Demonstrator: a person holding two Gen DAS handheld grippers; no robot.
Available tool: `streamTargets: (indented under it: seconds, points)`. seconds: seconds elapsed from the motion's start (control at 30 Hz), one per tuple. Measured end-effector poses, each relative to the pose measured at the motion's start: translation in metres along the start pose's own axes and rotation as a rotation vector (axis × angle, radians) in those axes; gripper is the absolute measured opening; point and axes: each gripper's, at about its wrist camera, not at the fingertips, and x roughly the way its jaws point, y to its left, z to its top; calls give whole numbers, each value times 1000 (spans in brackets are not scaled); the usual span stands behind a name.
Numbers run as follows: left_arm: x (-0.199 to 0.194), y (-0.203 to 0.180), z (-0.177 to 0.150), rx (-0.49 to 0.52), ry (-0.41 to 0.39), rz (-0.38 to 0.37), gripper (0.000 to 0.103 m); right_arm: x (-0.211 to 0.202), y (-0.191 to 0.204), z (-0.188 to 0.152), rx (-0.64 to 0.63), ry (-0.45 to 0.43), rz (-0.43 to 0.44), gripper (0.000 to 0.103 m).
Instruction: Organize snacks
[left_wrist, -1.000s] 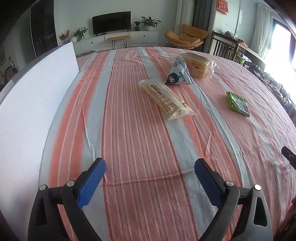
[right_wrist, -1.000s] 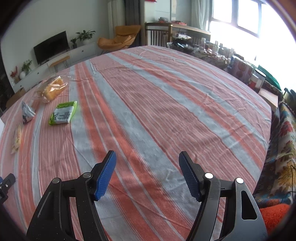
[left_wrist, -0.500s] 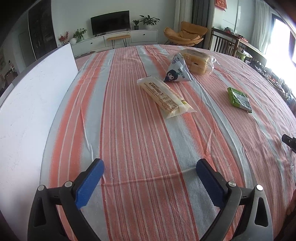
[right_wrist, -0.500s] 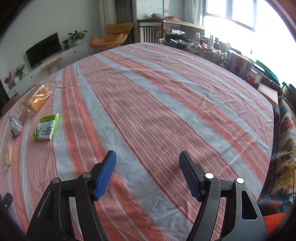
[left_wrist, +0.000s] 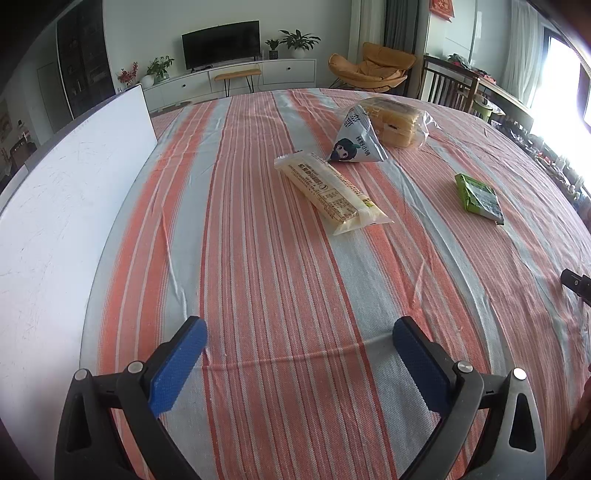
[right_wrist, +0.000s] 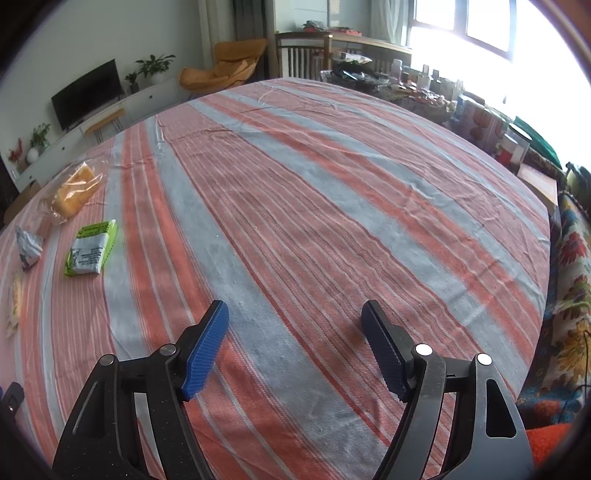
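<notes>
Snacks lie scattered toward the far side of a large table covered in a woven striped tablecloth (left_wrist: 258, 258) of orange, grey and white bands, lightly creased. Both handheld grippers hang low over bare cloth at the near side, tilted downward, each well apart from any packet, which suggests sorting has not begun. The left gripper (left_wrist: 295, 345) stands with its jaws wide apart and nothing between its ribbed blue pads. The right gripper (right_wrist: 295, 332) is likewise empty; its jaws have just been opening a little further, with only cloth showing in the gap. Closest ahead of the left gripper lies a long cream cracker packet (left_wrist: 330, 194), flat, glossy and crinkly, set at a slant. Just beyond it, touching or nearly so, sits a pale triangular pouch (left_wrist: 356, 142) printed with a cartoon face, puffed and standing on its base. Behind that leans a clear plastic bag of yellow sponge cakes (left_wrist: 397, 120), soft and loosely wrapped. Off toward the right hand, apart from the others, rests a small green packet (left_wrist: 478, 195), a flat rectangle with a printed label. A white board (left_wrist: 66, 206), smooth and faintly scuffed, lies along the left edge of the table. Judging from the layout, the green packet seems the right gripper's natural first pick.
</notes>
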Motion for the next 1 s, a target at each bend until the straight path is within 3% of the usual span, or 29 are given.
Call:
streamTargets:
  seconds: [1.0]
  points:
    - [0,0,0,0,-1,0,100,0,1,0,-3,3,-4,80]
